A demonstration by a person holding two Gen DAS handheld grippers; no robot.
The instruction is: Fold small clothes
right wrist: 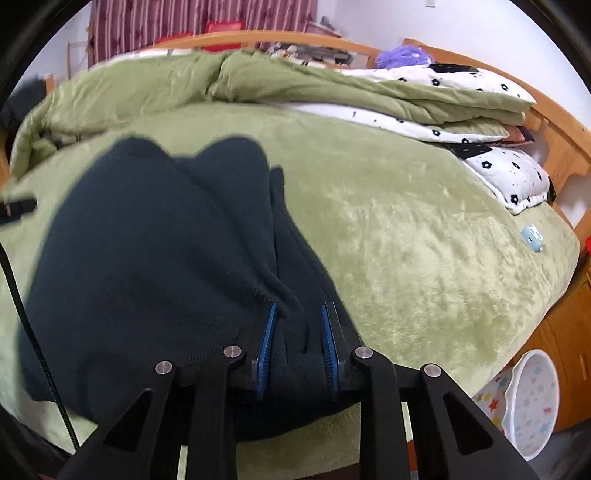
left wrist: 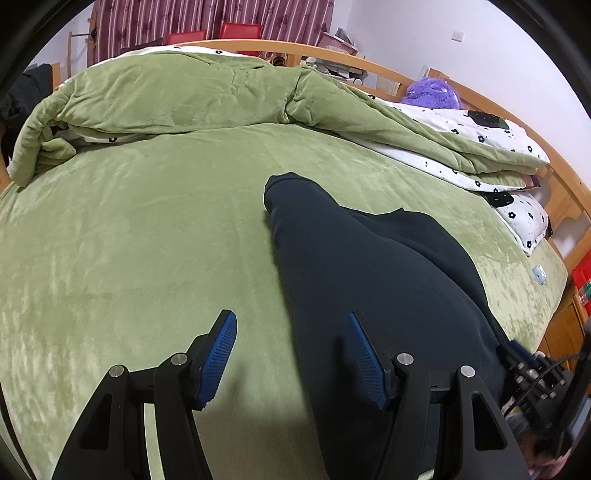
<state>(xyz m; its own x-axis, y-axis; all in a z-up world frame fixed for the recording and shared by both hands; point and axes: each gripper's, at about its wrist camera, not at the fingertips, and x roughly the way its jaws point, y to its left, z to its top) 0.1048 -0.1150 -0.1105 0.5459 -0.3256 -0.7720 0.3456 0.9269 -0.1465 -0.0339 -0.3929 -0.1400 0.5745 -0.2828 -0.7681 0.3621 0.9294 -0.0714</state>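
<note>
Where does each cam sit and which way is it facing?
Left wrist: on the left hand-held gripper, angled down over the green bed; its open fingers straddle the edge of the dark garment; the right hand-held gripper shows at far right.
Right wrist: on the right hand-held gripper, angled down at the same garment, a fold bunched between its fingers.
Shared: bed, garment, folded quilt, purple plush toy, curtain.

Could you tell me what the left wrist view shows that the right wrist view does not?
Only the left wrist view shows the left gripper, open, one pad over the bedspread, one over the dark garment.

Only the right wrist view shows the right gripper closed on a garment fold, plus a star-patterned tub.

Both show the garment, the bedspread, the folded quilt and a purple plush toy.
</note>
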